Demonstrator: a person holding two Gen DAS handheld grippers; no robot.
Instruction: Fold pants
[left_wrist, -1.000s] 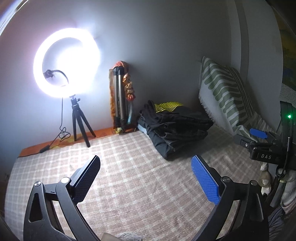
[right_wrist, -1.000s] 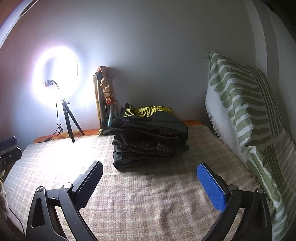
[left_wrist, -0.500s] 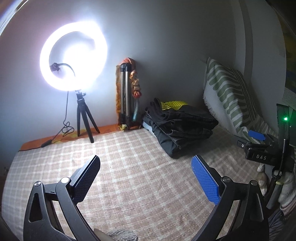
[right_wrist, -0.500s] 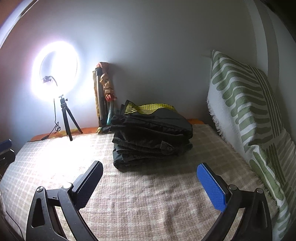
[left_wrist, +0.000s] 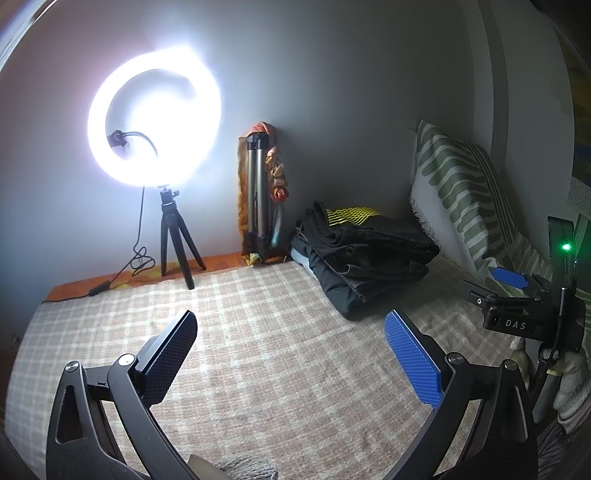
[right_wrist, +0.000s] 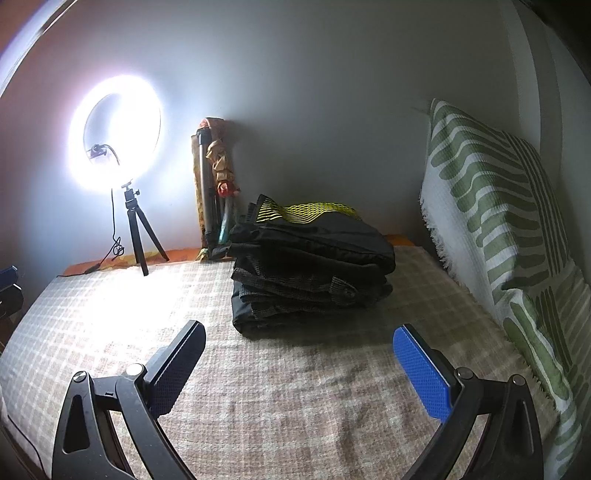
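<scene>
A stack of folded dark pants (right_wrist: 310, 269), with yellow mesh on top, lies at the back of the checked bed cover (right_wrist: 295, 406); it also shows in the left wrist view (left_wrist: 365, 258). My left gripper (left_wrist: 291, 354) is open and empty, held above the cover well short of the stack. My right gripper (right_wrist: 299, 363) is open and empty, just in front of the stack. The right gripper's body (left_wrist: 524, 314) shows at the right edge of the left wrist view.
A lit ring light on a small tripod (left_wrist: 155, 122) stands at the back left with its cable (left_wrist: 136, 258). A folded tripod (left_wrist: 255, 195) leans on the wall. A green striped pillow (right_wrist: 498, 221) lines the right side.
Both grippers have moved slightly forward and tilted; the ring light and the stack sit further right and lower in the views. Both stay open and empty.
</scene>
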